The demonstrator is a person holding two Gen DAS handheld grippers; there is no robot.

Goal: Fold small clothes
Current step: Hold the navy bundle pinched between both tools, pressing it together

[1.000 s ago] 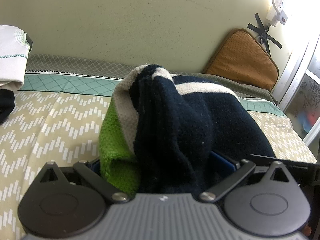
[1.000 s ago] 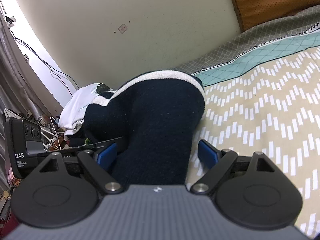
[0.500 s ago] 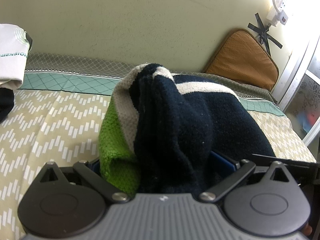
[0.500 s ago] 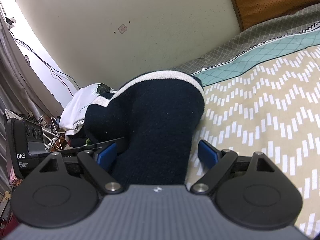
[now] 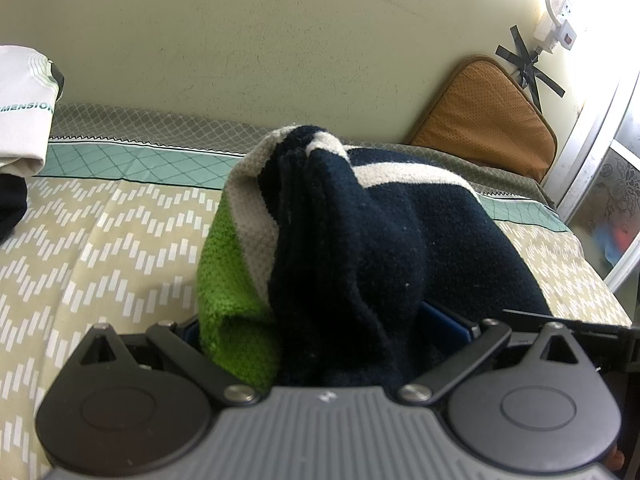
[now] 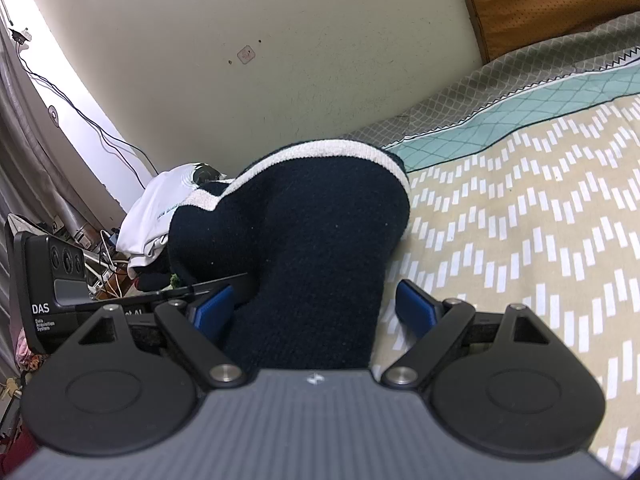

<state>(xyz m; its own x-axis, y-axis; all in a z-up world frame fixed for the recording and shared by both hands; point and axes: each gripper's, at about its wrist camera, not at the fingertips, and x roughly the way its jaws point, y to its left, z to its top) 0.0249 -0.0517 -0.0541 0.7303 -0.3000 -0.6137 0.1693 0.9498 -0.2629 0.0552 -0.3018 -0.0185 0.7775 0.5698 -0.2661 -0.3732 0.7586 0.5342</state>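
A thick knitted garment [image 5: 380, 240], navy with a white stripe and a green part, lies bunched in a hump on the patterned bedsheet [image 5: 100, 240]. My left gripper [image 5: 320, 328] has its jaws spread wide, and the cloth fills the gap and covers most of both pads. In the right wrist view the navy end of the garment [image 6: 312, 220] sits between the jaws of my right gripper [image 6: 316, 308], which is open. Its right blue pad [image 6: 416, 312] stands clear of the cloth, while the left pad is at the cloth's edge.
A folded white shirt [image 5: 20, 120] lies on a pile at the bed's left end, also in the right wrist view [image 6: 160, 208]. An orange cushion [image 5: 488, 116] leans on the wall at the right end. The left gripper's black housing [image 6: 52, 280] is close beside my right gripper.
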